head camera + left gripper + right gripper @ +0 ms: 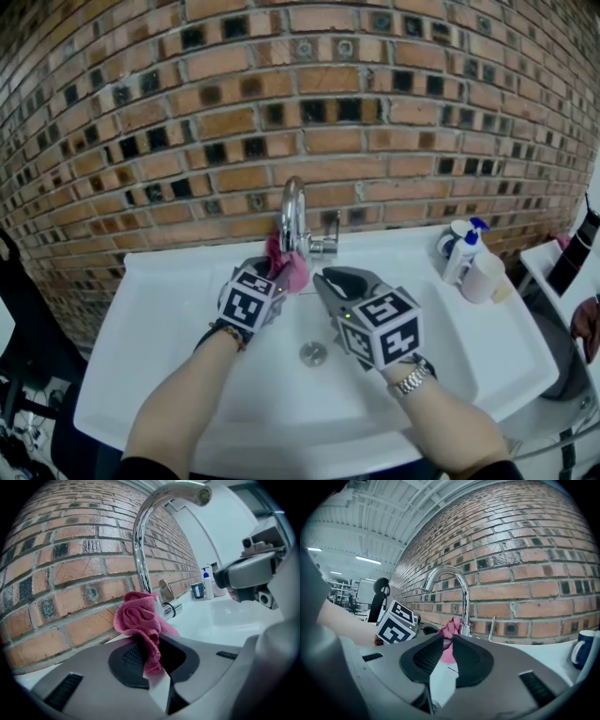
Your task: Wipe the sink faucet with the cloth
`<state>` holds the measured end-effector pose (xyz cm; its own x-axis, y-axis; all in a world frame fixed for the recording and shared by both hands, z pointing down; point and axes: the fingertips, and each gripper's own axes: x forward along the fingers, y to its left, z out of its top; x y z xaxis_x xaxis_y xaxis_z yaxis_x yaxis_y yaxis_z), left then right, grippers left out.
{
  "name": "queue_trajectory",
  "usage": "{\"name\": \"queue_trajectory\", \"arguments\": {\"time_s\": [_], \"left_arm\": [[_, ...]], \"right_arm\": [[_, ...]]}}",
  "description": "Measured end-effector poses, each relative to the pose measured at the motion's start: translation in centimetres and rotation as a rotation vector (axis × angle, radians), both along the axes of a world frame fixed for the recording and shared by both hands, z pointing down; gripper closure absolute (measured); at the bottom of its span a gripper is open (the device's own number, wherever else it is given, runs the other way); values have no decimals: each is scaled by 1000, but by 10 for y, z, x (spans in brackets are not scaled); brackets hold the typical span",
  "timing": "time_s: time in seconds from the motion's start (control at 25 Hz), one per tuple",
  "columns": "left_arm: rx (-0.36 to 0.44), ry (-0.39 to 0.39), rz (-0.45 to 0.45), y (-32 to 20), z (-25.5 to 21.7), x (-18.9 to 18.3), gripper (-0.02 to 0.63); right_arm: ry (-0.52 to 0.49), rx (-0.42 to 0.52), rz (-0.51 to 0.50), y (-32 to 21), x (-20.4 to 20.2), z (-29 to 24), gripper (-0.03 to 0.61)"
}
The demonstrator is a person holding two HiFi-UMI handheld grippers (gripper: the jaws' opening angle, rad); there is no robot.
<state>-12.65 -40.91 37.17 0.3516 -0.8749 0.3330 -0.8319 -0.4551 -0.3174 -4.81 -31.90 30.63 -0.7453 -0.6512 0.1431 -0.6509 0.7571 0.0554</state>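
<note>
A chrome gooseneck faucet (294, 214) stands at the back of the white sink (169, 309). My left gripper (275, 277) is shut on a bunched pink cloth (292, 266) that presses against the faucet's base on its left side. In the left gripper view the cloth (140, 619) sticks out from the jaws (151, 645) right in front of the faucet stem (139, 550). My right gripper (330, 278) hovers over the basin just right of the faucet. Its jaws are almost together with nothing in them (447, 637), and the cloth (452, 629) shows beyond them.
A drain (313, 352) sits mid-basin below the grippers. The faucet lever (335, 228) sticks up on its right. A soap pump bottle (466, 251), a white cup (483, 277) and a dark mug (582, 651) stand on the sink's right rim. A brick wall (281, 94) rises close behind.
</note>
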Motion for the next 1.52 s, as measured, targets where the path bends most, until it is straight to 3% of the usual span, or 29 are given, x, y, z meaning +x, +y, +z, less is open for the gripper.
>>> {"name": "queue_trajectory", "arguments": {"time_s": [0.64,1.0,1.52], "left_arm": [[37,49,77,30,-11,25,568],[49,93,51,60,-26,19,568],[92,151,56,137,-66,25,568]], "right_arm": [[19,-15,53,-14,12,11,517],[37,12,93,-14,17,8,520],[33,52,113,38,26,-23,549]]}}
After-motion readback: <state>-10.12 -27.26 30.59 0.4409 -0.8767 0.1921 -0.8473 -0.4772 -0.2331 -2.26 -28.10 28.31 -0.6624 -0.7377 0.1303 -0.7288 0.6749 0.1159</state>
